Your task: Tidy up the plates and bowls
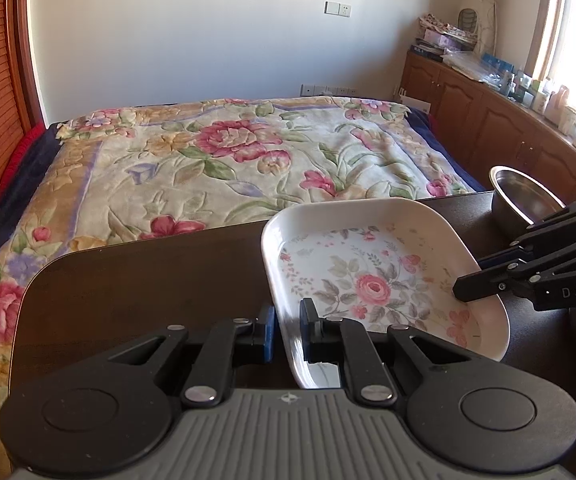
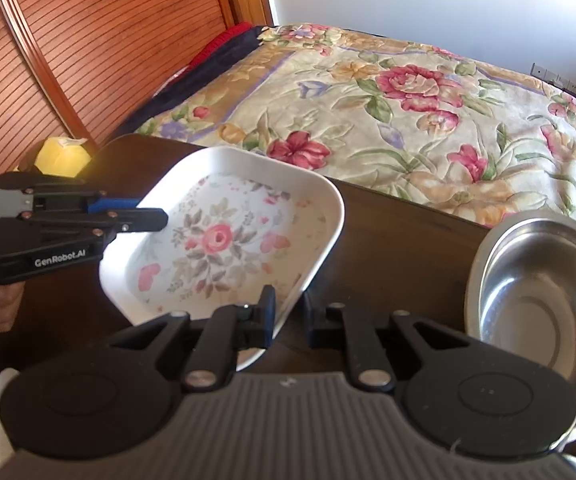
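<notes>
Now, left gripper [image 1: 288,332]: clamped on the near rim of the floral plate [image 1: 371,280].
Right gripper [image 2: 288,316]: clenched on the plate's opposite rim.
Plate: mid-worktop [image 1: 148,280].
Steel bowl [image 2: 535,300]: right edge, just beside.
Bed [image 1: 228,160]: beyond.

Both wrist views close, facing bed; share plate [image 1: 371,276]

A white square plate [image 1: 371,276] with a pink rose print sits on the dark surface [image 1: 148,280] – empty, one edge tilted up – near an empty upright steel bowl [image 2: 535,292]
</notes>
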Demonstrator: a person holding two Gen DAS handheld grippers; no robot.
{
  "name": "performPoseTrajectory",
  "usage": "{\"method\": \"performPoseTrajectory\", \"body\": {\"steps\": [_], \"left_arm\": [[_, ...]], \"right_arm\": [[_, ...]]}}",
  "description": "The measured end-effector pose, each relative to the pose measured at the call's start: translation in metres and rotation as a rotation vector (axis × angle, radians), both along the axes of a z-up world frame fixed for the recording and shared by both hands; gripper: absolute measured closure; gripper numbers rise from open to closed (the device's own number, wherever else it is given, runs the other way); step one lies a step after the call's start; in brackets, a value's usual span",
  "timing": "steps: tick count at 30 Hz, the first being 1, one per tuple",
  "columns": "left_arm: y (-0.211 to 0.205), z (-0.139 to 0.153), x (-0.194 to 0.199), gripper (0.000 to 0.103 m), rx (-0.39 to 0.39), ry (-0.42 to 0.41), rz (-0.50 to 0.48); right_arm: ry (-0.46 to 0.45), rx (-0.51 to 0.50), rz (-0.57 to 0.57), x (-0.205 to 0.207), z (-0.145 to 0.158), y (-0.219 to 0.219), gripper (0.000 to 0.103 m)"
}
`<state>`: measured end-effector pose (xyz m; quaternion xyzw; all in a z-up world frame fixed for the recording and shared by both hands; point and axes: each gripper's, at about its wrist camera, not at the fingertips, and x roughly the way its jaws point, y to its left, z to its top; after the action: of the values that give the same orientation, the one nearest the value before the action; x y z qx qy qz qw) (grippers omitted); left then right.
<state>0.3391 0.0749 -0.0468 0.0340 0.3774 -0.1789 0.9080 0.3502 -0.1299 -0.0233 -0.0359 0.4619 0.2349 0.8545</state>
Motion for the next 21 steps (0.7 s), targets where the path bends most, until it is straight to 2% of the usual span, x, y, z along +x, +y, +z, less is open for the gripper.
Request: {"method": "performPoseTrajectory", "body": {"steps": [21], "left_arm": [[-0.009,0.032,-0.048,0.089,0.012,-0.033,-0.021]], "right_arm": [[-0.062,0.003,0.007,-0.031,0.026,-0.016,0.087]]}}
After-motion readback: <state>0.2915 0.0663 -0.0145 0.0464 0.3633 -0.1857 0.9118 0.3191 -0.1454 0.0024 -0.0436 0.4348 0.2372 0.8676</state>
